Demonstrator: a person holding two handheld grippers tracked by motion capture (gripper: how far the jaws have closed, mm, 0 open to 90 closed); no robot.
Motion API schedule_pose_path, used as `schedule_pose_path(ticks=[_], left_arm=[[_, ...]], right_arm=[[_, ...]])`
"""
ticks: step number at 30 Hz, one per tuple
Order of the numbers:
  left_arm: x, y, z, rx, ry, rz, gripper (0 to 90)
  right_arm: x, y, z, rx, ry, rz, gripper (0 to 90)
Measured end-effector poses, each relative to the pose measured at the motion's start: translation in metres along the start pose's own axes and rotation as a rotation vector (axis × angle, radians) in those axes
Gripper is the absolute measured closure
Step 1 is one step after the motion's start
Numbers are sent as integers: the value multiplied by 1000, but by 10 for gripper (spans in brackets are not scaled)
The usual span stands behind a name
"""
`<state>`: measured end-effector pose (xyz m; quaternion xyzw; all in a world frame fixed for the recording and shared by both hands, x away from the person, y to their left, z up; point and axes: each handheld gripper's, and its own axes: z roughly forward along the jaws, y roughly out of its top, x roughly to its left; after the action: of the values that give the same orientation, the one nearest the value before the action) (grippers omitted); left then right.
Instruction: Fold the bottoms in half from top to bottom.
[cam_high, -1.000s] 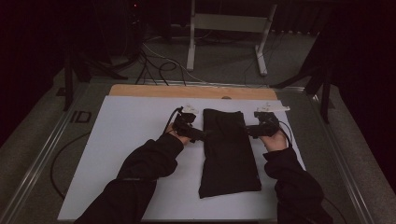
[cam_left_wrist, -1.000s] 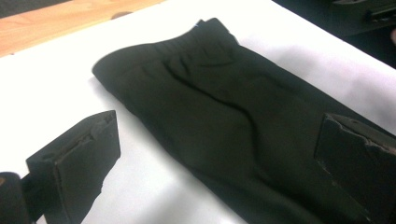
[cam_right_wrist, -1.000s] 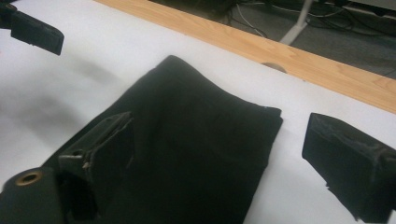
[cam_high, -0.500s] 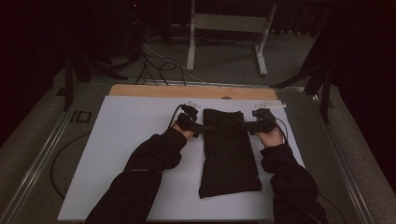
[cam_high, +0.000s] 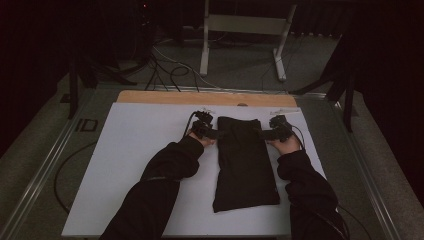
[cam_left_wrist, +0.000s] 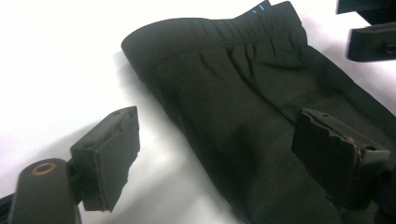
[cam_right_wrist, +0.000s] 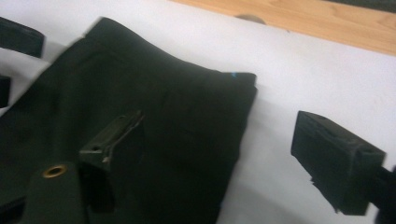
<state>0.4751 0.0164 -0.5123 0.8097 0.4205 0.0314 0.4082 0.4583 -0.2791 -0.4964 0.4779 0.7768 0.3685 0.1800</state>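
The folded black garment (cam_high: 245, 162) lies flat on the white counter (cam_high: 135, 150), looking soft, light and limp, likely to sag when lifted. At its far corners, the left hand-held gripper (cam_high: 212, 134) and right hand-held gripper (cam_high: 264, 134) have just been closing, each straddling an edge with jaws apart, so the firmer gathered waistband (cam_left_wrist: 243, 35) seems the best hold.

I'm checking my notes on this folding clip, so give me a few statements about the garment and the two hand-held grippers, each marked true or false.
1. The black garment lies folded into a long strip on the white board. True.
2. The left hand-held gripper is clamped shut on the cloth. False: its jaws have just been closing but stand apart, straddling the garment's edge.
3. The right hand-held gripper is at the garment's opposite side edge, near the far end. True.
4. The garment's far end hangs over the wooden strip. False: it stops short, with white board between.
5. The garment is bright red. False: it is black.
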Motion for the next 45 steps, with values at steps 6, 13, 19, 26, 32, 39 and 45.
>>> schedule_pose_path(ticks=[6, 13, 19, 26, 32, 39, 45], left_arm=[[0, -5, 7, 5, 28, 37, 283], [-2, -8, 14, 3, 56, 77, 343], [-3, -7, 16, -10, 58, 65, 447], [-3, -4, 19, 2, 56, 61, 588], [-6, -4, 20, 12, 38, 64, 705], [-7, -4, 22, 12, 20, 57, 795], [-8, -3, 20, 20, 18, 64, 845]], right_arm=[[-6, -7, 8, 14, -7, 5, 263], [-7, -11, 19, 41, -9, 28, 254], [-5, -14, 28, 65, -8, 29, 251], [-2, -12, 31, 54, -21, 14, 328], [0, -11, 32, 48, 1, 5, 461], [1, -10, 32, 53, 37, -3, 651], [6, -6, 32, 80, 64, -14, 817]])
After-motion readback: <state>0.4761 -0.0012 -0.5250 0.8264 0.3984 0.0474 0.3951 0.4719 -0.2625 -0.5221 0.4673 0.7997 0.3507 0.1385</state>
